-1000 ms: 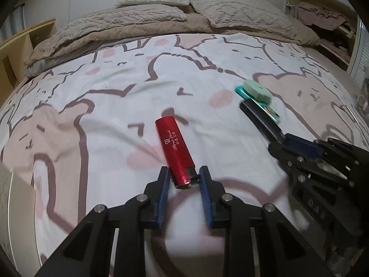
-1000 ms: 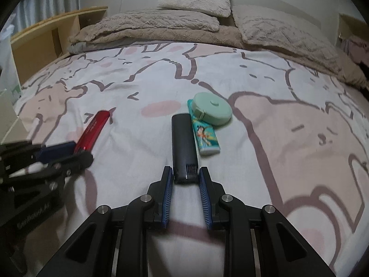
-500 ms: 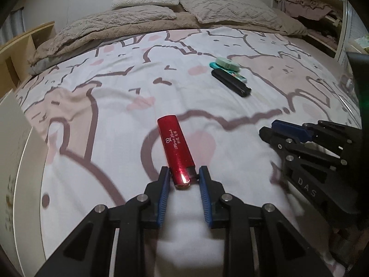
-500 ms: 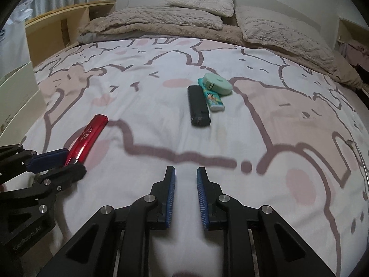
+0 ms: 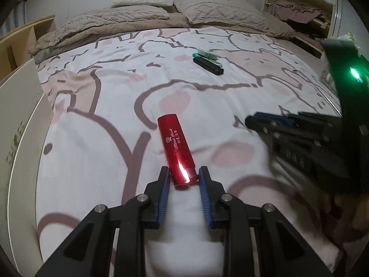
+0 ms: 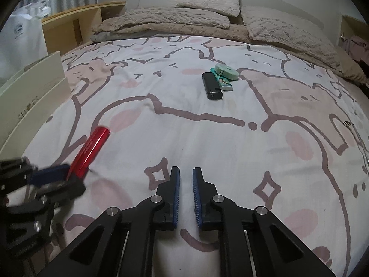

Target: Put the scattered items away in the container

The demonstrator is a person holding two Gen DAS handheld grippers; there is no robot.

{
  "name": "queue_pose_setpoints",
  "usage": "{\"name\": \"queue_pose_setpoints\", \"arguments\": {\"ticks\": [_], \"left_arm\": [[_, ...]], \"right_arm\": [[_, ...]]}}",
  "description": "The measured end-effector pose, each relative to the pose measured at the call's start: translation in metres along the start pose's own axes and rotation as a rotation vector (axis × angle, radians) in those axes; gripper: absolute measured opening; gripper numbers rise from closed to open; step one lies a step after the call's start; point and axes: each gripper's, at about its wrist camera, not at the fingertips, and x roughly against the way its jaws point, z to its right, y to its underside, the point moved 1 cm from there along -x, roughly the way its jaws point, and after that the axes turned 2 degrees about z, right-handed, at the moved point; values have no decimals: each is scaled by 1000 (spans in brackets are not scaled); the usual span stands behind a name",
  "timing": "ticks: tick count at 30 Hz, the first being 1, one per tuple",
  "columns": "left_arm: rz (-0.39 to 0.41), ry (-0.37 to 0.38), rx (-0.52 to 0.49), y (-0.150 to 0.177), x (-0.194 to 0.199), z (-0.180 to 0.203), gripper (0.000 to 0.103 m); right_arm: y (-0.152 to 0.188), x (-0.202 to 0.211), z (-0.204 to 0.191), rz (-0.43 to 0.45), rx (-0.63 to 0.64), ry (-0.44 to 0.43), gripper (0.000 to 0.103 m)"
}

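My left gripper [image 5: 184, 173] is shut on the metal end of a red lighter [image 5: 176, 147], which sticks out forward above the bed sheet. The right wrist view shows this red lighter [image 6: 91, 152] at lower left, in the blurred left gripper [image 6: 66, 177]. My right gripper [image 6: 186, 173] is shut with nothing between its blue pads, over the near part of the bed. Farther up the bed, a black lighter [image 6: 211, 85], a teal lighter [image 6: 223, 83] and a mint round tape measure [image 6: 227, 71] lie close together. A white box [image 6: 34, 90] stands at the bed's left edge.
The cartoon-print sheet [image 6: 207, 138] covers the bed, with beige pillows and a blanket [image 6: 175, 18] at the head. A wooden shelf [image 6: 76, 25] and a white bag [image 6: 18, 37] stand to the left. An open shelf with clothes [image 5: 297, 16] is at the right.
Both grippers have drawn back toward the near end of the bed. The left one carried the red lighter along. The right one came away from the black lighter, which stayed on the sheet.
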Motion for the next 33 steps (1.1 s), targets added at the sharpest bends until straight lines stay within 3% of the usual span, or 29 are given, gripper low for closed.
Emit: {"name": "queue_pose_setpoints", "arguments": {"ticks": [4,9,10,11,12,13,21,24,25,28,29,31,33], "left_arm": [[1,24,-14,13,10,2,26],[1,25,-33,26,22,13,26],[-3,29,-33,29,25,16,26],[-5,33,-39,31,28,19,26],[-7,40,-42,34,30,22,26],[-9,54,-39,37,33,24,26],[14,103,29,53,46,25,26],[23,87,-1,55,47,30,26],[23,84,-8,55,47,31,26],[25,92,-8,55,46,30,26],[25,96,-6,55,46,29,26],[23,104,0,54,46,28,26],[21,110,4,53,45,27,26]], "right_arm": [[-6,0,18,-17,-108,-70,13],[-27,-10,27,-13,-93,-9,16],[-33,-14,29,-12,-81,4,30],[-38,-17,31,-12,-72,14,63],[-42,-21,32,-13,-65,25,76],[-47,-25,32,-12,-54,34,82],[-82,-67,35,-70,-48,117,81],[-91,-82,33,-83,-47,141,79],[-94,-85,32,-80,-44,147,72],[-98,-89,26,-70,-11,130,38],[-97,-90,21,-66,20,134,32],[-95,-89,15,-57,58,148,23],[-91,-86,11,-51,74,154,23]]}}
